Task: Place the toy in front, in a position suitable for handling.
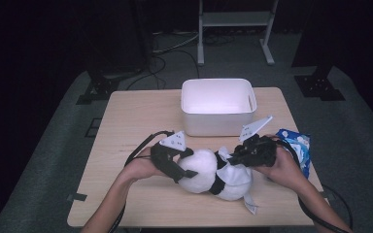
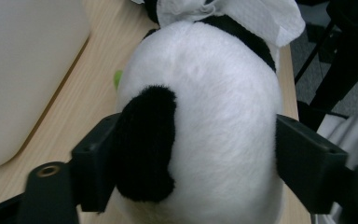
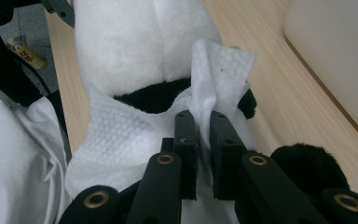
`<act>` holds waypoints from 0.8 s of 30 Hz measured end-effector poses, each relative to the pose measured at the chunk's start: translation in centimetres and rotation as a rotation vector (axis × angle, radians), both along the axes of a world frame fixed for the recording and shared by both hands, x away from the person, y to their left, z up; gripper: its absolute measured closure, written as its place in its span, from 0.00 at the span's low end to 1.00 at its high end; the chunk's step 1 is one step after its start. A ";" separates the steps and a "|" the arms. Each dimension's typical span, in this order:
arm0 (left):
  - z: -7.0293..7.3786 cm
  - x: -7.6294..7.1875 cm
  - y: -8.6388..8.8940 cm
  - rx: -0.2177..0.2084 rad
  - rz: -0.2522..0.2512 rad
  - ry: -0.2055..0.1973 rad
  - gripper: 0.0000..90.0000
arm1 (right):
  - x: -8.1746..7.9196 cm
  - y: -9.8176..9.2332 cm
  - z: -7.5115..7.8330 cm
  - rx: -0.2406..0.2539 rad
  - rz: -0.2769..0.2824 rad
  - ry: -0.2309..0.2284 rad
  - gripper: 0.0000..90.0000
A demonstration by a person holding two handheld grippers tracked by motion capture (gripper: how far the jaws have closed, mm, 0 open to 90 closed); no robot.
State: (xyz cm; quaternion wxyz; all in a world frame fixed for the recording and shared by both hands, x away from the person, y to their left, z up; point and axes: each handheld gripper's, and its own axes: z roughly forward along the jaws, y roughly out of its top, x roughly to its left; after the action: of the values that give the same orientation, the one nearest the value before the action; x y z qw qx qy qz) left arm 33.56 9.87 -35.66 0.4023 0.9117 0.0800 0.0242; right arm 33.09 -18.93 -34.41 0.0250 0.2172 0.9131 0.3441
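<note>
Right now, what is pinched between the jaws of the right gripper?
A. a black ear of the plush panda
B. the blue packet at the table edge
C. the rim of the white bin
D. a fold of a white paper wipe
D: in the right gripper view the right gripper has its jaws closed on an upright fold of the white paper wipe, which lies over the plush panda.
</note>
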 end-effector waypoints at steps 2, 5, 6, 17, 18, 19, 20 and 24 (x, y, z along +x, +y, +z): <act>-0.2 0.1 0.1 -0.020 0.015 0.015 0.18 | 0.0 -0.2 -0.2 0.008 -0.001 0.004 0.92; -0.4 0.1 0.1 -0.039 0.023 0.024 0.13 | 0.0 -0.4 -0.3 0.010 -0.006 0.004 0.92; -0.4 0.1 0.1 -0.043 0.024 0.028 0.12 | -0.1 -0.4 -0.3 0.014 -0.009 0.008 0.92; -2.1 0.8 0.8 -0.105 0.010 0.113 0.02 | -0.7 -1.6 -1.0 0.043 -0.013 0.030 0.92; -2.3 0.8 0.9 -0.108 0.007 0.117 0.02 | -0.7 -1.8 -1.0 0.042 -0.012 0.028 0.92; -2.5 0.8 1.0 -0.109 0.006 0.123 0.02 | -0.8 -1.9 -1.1 0.041 -0.014 0.026 0.92; -2.6 0.9 1.1 -0.109 0.006 0.130 0.02 | -0.9 -2.0 -1.1 0.043 -0.019 0.031 0.92; -3.4 1.0 1.2 -0.119 0.000 0.164 0.03 | -0.9 -2.7 -1.4 0.040 -0.032 0.034 0.92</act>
State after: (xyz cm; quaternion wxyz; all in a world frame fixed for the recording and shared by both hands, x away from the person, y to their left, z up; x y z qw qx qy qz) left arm 34.55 11.06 -39.05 0.4480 0.8850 0.1140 -0.0551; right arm 32.15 -21.66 -35.77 0.0108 0.2380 0.9028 0.3580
